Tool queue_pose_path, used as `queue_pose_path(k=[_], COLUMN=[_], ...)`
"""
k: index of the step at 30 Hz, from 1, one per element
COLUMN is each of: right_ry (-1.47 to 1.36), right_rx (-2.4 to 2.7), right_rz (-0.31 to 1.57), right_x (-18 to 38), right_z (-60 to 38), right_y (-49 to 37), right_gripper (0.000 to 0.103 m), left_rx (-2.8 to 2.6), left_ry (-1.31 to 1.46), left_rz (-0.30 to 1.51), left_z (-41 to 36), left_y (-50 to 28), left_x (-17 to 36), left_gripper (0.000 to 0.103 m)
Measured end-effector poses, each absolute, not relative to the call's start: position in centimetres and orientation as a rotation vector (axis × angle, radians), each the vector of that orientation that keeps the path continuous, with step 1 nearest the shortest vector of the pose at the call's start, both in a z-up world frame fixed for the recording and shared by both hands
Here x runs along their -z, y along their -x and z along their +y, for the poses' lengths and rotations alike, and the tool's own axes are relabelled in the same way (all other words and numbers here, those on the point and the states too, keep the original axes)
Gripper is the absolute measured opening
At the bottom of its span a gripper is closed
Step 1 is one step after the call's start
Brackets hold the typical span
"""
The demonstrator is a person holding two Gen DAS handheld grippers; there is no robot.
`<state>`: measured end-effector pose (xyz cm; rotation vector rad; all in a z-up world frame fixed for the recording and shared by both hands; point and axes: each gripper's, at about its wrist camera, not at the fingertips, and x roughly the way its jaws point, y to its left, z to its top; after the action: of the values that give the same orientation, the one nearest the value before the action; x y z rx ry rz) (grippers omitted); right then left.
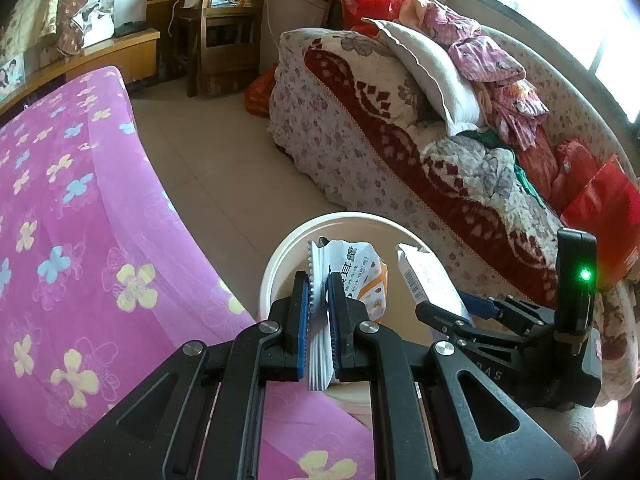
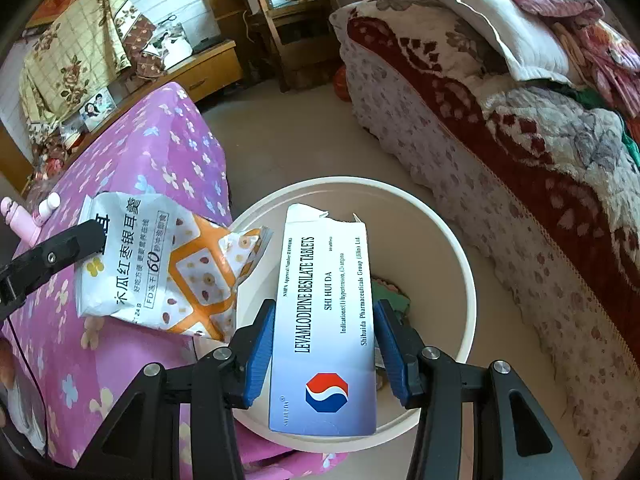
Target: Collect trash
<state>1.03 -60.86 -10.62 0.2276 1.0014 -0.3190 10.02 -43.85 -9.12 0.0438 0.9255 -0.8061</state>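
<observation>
A white and orange snack pouch point(image 1: 360, 276) hangs over the near rim of a round white bin point(image 1: 280, 248), and my left gripper point(image 1: 317, 280) is shut on its edge. To the right, a white medicine box point(image 1: 428, 280) is held by my right gripper point(image 1: 460, 308). In the right wrist view the tablet box point(image 2: 324, 320) stands upright above the bin point(image 2: 460, 264), with my right gripper point(image 2: 325, 304) shut on its two sides. The pouch point(image 2: 160, 264) is at the left, with one black finger point(image 2: 60, 248) of the left gripper on it. A few scraps point(image 2: 392, 296) lie in the bin.
A surface under a pink flowered cloth point(image 1: 80, 220) runs along the left, right against the bin. A sofa piled with quilts and clothes point(image 1: 400, 120) fills the right. Bare tiled floor point(image 1: 224, 168) lies between them. A wooden chair point(image 1: 224, 40) stands at the back. A pink object point(image 2: 24, 220) lies on the cloth.
</observation>
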Motion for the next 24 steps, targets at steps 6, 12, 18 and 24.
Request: queue_pose_path(k=[6,12,18,24], right_ry=[-0.243,-0.249,-0.246,-0.23], right_rx=[0.342,0.341,0.332,0.322], right_rz=[1.004,1.011,1.005,0.989], right_x=[10.9,11.1,10.9,10.3], right_z=[-61.1,-61.1,-60.6,-59.3], right_y=[-1.0,-1.1,-1.1,-1.1], right_gripper=[0.057,0.061,0.061,0.061], left_rx=[0.82,0.832,0.827,0.794], left_ry=[-0.046,-0.029,-0.041,-0.06], left_rz=[0.949,0.957,0.939,0.902], left_z=[-44.0,-43.8,-43.5,-42.3], left_y=[-10.2,-10.2,-10.0,-9.7], left_x=[9.5,9.7,9.4,8.8], left_gripper=[0.008,0.026,0.03,0.03])
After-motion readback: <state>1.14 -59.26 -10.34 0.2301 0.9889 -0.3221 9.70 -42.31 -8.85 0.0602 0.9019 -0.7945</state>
